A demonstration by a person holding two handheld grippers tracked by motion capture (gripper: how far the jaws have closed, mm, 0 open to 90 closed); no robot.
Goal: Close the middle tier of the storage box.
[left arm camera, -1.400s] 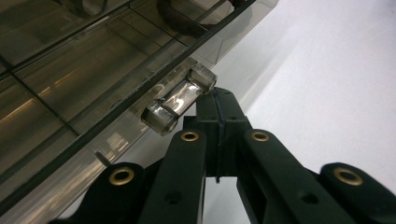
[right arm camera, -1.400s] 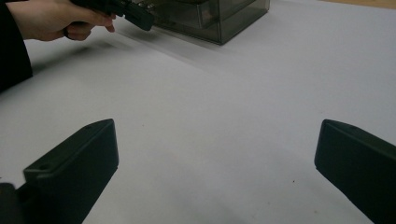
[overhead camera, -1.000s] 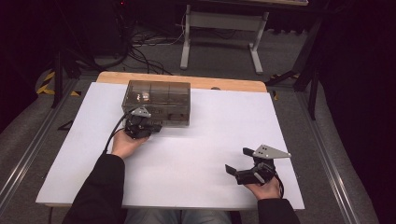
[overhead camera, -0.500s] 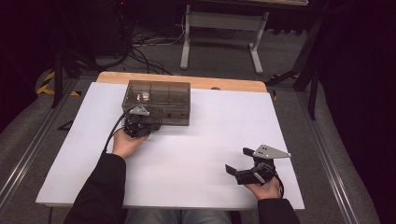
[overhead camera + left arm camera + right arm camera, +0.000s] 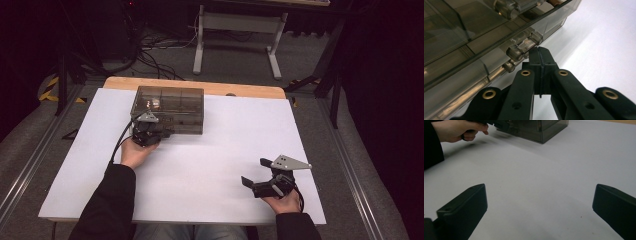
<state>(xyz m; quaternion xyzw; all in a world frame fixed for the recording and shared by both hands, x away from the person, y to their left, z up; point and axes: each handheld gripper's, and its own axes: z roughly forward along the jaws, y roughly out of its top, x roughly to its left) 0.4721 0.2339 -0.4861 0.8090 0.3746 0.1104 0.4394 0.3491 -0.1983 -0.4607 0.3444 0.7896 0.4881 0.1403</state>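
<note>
The smoky clear plastic compartment box (image 5: 168,109) sits near the table's (image 5: 210,150) far edge, left of centre. Left gripper (image 5: 540,53) has its jaws pressed together right under the front latch (image 5: 524,46); I'd nudge up gently, keeping the box from sliding. Right gripper (image 5: 254,174) rests by the near right corner, jaws spread, holding nothing.

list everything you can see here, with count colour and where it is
storage box: 1, smoky clear plastic with inner dividers, far left part of the table
latch: 1, clear, on the box's front edge, just ahead of the left gripper's tips
table: 1, white top with a wooden far edge, centre
stand: 1, white metal, on the floor beyond the table
cables: several, black, on the floor behind the table
left gripper: 1, black, jaws shut, at the box front
right gripper: 1, black, jaws open, near right of the table
hands: 2, dark sleeves, one per gripper
</note>
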